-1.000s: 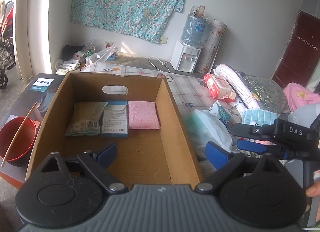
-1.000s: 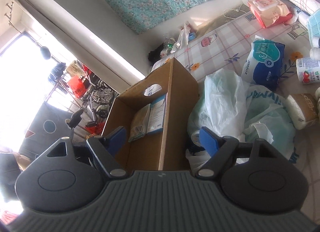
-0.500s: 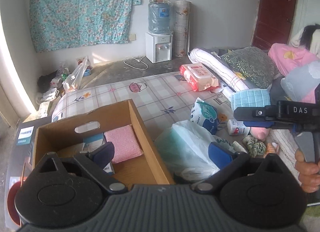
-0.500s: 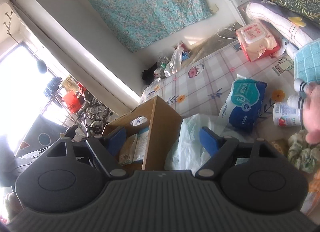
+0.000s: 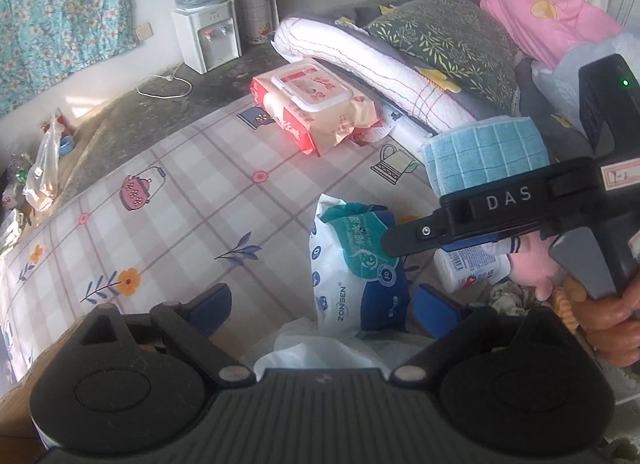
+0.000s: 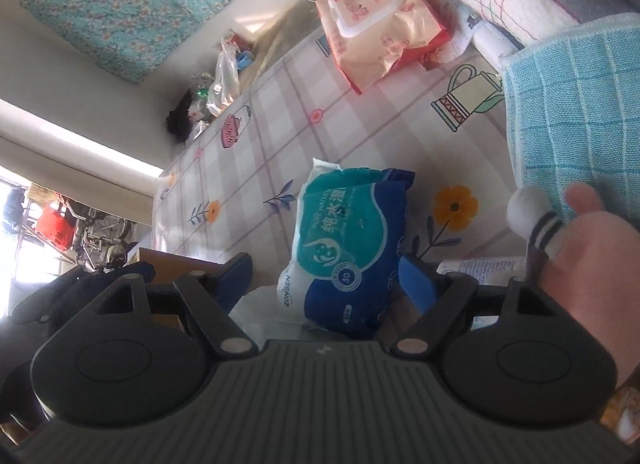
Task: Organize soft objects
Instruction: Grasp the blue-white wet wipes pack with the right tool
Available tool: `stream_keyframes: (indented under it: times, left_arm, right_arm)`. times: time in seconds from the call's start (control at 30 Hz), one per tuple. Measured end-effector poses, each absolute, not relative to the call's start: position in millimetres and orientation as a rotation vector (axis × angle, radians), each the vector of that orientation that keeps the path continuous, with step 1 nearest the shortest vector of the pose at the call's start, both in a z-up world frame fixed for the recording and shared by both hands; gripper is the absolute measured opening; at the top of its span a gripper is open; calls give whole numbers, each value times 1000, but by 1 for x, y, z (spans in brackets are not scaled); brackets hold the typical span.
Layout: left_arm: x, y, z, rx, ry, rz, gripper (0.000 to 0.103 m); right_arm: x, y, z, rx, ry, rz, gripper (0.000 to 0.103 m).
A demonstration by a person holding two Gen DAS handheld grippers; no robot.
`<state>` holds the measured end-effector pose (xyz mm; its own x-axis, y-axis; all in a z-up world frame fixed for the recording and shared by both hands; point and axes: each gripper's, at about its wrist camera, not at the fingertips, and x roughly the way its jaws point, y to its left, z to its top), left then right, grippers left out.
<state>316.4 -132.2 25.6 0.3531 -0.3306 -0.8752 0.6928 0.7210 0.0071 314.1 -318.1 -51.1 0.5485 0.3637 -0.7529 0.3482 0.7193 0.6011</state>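
The blue-and-teal wipes pack [image 6: 344,248] is lying on the checked bedsheet [image 5: 192,192], soft and crinkled, one of two packs, the red-and-cream pack [image 5: 316,104] sitting well beyond it. Just right of it, one blue checked cloth [image 6: 572,112] is lying folded. The left gripper [image 5: 320,308] and right gripper [image 6: 332,276] are both hovering over it with fingers spread wide, gripping nothing, the left's having just been closing slightly.

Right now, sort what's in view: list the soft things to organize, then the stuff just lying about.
For the job: blue wipes pack, red wipes pack, blue cloth, pink plush.

Lying about: water dispenser, floral curtain, pillow, white bottle.
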Motion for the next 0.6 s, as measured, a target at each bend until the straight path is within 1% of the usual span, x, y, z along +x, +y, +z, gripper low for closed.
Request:
stream_keyframes:
  times: [0.1, 0.23, 0.43, 0.47, 0.53, 0.6]
  left_arm:
    - [332, -152, 3, 412, 1089, -725, 90]
    - [345, -167, -20, 413, 1159, -750, 87]
    - [363, -173, -42, 367, 1274, -746, 69]
    - [366, -174, -45, 359, 1288, -739, 67]
    - [368, -175, -48, 353, 1291, -729, 67]
    - [369, -175, -50, 347, 1293, -722, 66]
  right_arm:
    - [333, -322, -68, 819, 1068, 1, 81]
    - [353, -323, -88, 837, 1133, -2, 81]
    - [371, -314, -105, 843, 1168, 38, 80]
    - [372, -313, -107, 841, 1166, 37, 79]
    - [373, -312, -110, 846, 1152, 42, 78]
    - [375, -310, -112, 844, 1137, 49, 73]
